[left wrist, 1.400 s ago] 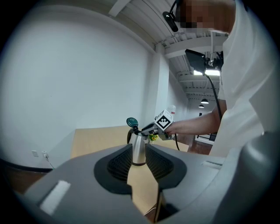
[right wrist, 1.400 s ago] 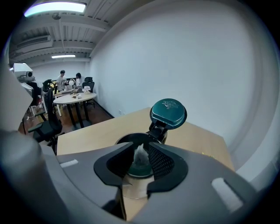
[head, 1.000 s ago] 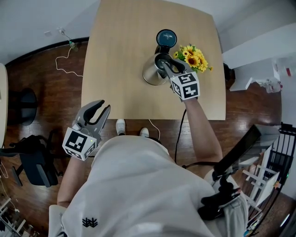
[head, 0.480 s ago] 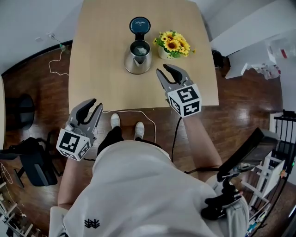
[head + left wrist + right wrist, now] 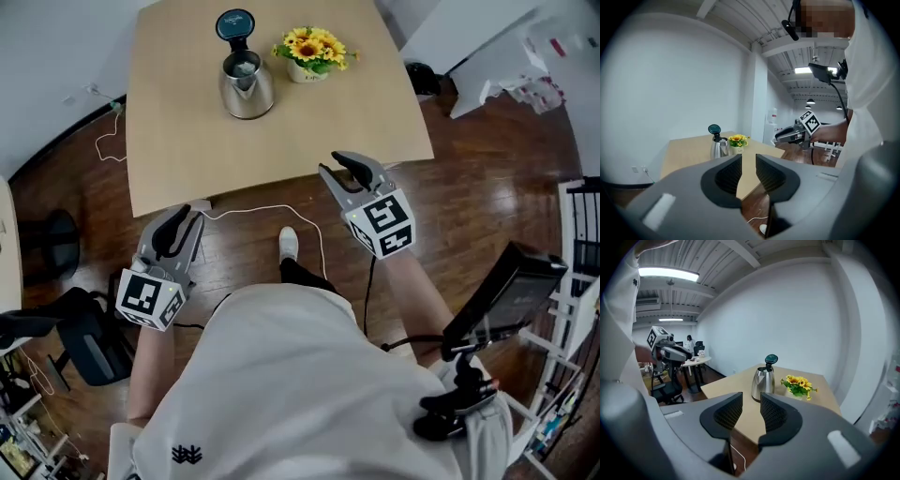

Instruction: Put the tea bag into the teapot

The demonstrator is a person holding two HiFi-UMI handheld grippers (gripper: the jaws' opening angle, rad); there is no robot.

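The steel teapot (image 5: 247, 82) stands on the far part of the wooden table (image 5: 187, 141) with its dark lid (image 5: 234, 22) flipped up; it also shows in the left gripper view (image 5: 719, 147) and the right gripper view (image 5: 762, 382). No tea bag is visible; the pot's inside is too small to read. My left gripper (image 5: 176, 228) hangs over the floor off the table's near-left corner. My right gripper (image 5: 345, 172) floats just off the near edge. Each gripper's jaws (image 5: 748, 161) (image 5: 751, 403) stand nearly together with only a narrow slit and nothing between them.
A pot of yellow sunflowers (image 5: 307, 51) sits right of the teapot. A white cable (image 5: 272, 211) trails over the wood floor below the table edge. A dark office chair (image 5: 80, 328) stands at my left, and a black stand with a screen (image 5: 502, 295) at my right.
The view has drawn back from the table. My right gripper has left the teapot's mouth and come back past the table's near edge; the left gripper stayed low at my left.
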